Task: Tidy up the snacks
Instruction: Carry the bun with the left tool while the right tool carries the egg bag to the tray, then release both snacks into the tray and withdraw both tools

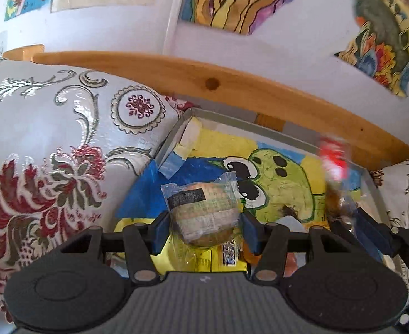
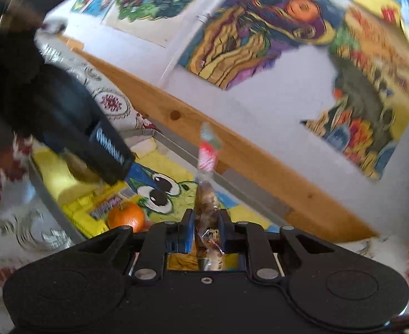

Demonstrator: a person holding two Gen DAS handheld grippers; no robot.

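Note:
My left gripper (image 1: 205, 222) is shut on a round bun in clear wrap (image 1: 204, 211), its blue pads pressing both sides, above a grey-rimmed tray (image 1: 232, 121) lined with a frog drawing. My right gripper (image 2: 206, 222) is shut on a narrow clear bag of brown snacks (image 2: 205, 206) with a red-and-white top, held upright over the tray's (image 2: 173, 146) right part. The left wrist view shows that bag (image 1: 333, 164) blurred, at the right, with the right gripper (image 1: 352, 220) below it. In the tray lie a yellow packet (image 2: 93, 208) and an orange (image 2: 126, 217).
Patterned cushions (image 1: 51, 153) flank the tray on the left and on the right (image 1: 407, 194). A wooden rail (image 1: 232, 83) runs behind it, under a white wall with coloured drawings. One of the left gripper's fingers (image 2: 107, 150) crosses the upper left of the right wrist view.

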